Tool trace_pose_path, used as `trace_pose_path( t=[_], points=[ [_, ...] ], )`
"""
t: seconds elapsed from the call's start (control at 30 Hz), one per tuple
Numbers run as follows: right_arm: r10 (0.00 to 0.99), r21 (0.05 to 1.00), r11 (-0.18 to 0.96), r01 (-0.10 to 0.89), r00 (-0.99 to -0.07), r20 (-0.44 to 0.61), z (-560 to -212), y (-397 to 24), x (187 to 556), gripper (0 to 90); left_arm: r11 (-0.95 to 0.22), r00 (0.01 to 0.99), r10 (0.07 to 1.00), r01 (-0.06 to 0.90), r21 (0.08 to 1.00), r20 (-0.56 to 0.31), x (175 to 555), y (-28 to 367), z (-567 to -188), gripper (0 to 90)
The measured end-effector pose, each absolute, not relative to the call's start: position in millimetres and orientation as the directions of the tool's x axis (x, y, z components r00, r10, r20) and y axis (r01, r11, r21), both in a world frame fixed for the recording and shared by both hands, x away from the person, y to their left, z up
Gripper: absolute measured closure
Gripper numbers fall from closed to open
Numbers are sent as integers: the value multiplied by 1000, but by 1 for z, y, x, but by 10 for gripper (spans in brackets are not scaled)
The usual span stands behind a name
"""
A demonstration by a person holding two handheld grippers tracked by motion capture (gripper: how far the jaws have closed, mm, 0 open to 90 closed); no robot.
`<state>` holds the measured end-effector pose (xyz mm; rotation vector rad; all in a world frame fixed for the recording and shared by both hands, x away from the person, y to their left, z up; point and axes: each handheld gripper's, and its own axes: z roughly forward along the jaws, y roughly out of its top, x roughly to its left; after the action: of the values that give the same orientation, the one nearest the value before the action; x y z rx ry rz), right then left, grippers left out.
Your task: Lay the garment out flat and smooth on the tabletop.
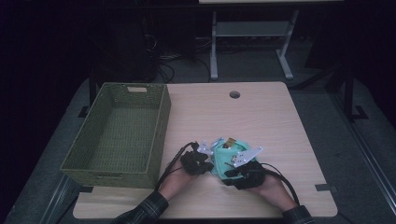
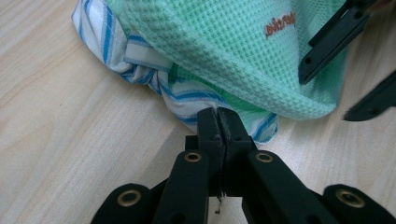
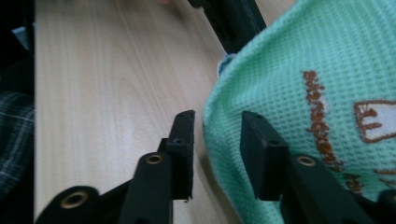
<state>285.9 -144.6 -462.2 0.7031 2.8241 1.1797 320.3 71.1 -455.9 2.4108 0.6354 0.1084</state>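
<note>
And here's the mint-green waffle cloth, bunched in a heap low and centre in the high view, on the desk just right of the woven green basket. From up there it's a rounded lump with no clear long axis; its longest run looks to slant from lower left to upper right, though that's hard to call.

The left tool is clenched tight, jaws pressed together at the edge of the blue-and-white striped fabric that peeks out beneath the green; whether a fold is actually pinched between them I can't tell.

The left gripper view gives us those stripes along the underside, plus orange lettering at upper right, which the high view shows as a mere brownish speck. The right gripper view brings the orange embroidery up close, running top to bottom of the frame.

The right tool stands released, jaws parted, the green hem lying in the gap without being squeezed.
</note>
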Motion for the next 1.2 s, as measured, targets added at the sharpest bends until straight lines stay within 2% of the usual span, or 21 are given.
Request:
trace_pose_path(
  t=[0.17, 0.2, 0.27, 0.5, 0.67, 0.9, 1.2],
  points=[
    [409, 668, 635, 389, -902, 137, -466, -144, 285, 748, -681, 879, 470, 419, 601, -80, 320, 71, -456, 887],
    [414, 665, 639, 387, -901, 127, -465, -144, 284, 822, -681, 879, 470, 420, 600, -82, 320, 71, -456, 887],
    [403, 666, 650, 366, -909, 106, -466, -145, 285, 866, -682, 879, 470, 421, 597, -82, 321, 71, -455, 888],
    [402, 669, 650, 359, -910, 98, -460, -153, 283, 877, -680, 860, 510, 422, 599, -27, 331, 68, -452, 891],
    [419, 672, 636, 380, -901, 112, -458, -166, 281, 877, -659, 816, 577, 443, 608, 30, 349, 73, -448, 892],
    [442, 678, 616, 400, -889, 122, -456, -184, 277, 877, -590, 730, 680, 495, 638, 63, 378, 91, -441, 893],
    [469, 660, 613, 435, -872, 139, -459, -206, 266, 880, -519, 660, 748, 515, 682, 71, 397, 104, -435, 893]
  ],
)
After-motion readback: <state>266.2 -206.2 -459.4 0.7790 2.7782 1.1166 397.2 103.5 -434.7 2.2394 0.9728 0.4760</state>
